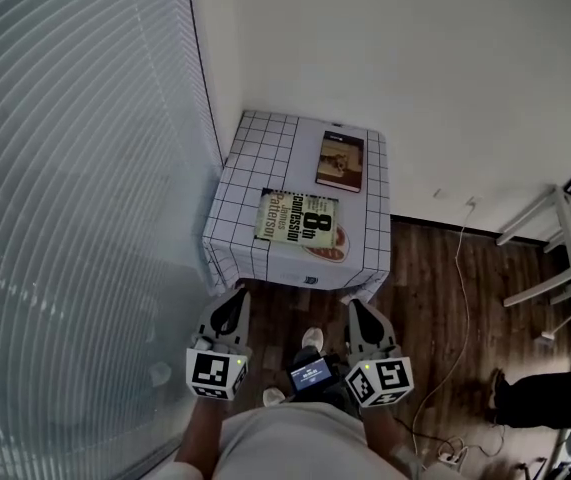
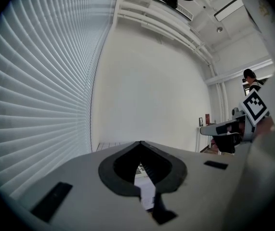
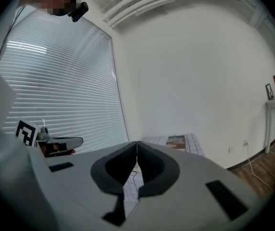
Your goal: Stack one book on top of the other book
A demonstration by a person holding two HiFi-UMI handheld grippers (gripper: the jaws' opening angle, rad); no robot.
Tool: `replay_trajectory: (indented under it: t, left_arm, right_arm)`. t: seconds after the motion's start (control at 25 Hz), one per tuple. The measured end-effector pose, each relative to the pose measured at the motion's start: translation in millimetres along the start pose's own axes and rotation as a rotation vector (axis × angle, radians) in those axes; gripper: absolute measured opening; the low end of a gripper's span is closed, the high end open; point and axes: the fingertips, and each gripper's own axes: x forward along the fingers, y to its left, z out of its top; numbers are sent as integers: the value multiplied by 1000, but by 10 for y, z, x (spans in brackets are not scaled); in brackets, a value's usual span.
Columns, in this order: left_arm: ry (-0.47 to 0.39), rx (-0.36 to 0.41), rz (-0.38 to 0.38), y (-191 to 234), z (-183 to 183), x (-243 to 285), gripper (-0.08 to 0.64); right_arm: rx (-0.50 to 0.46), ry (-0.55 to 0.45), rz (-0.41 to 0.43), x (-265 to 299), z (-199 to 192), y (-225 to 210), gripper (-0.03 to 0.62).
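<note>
You hold the left gripper (image 1: pixel 236 292) and the right gripper (image 1: pixel 354 304), both clenched on nothing, short of the front edge of the white grid-lined tabletop (image 1: pixel 265 143). The pale green-and-cream paperback (image 1: pixel 298 218), lettered "8th Confession" and "Patterson", lies flat by that front edge. The small brown hardback-looking book (image 1: pixel 340 161) lies near the back right corner, apart from it. The brown one likely handles light and stiff: pinch it across a long edge. The paperback would probably flex
</note>
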Motion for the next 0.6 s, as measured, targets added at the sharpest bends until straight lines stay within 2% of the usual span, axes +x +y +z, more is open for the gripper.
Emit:
replay_trajectory:
  t: [0.36, 0.6]
  left_arm:
    - [-1, -17, -6, 41, 110, 645, 9]
    - [-13, -10, -11, 28, 323, 1074, 9]
  right_arm:
    - [2, 4, -5, 519, 164, -477, 9]
    - [13, -6, -36, 722, 370, -867, 9]
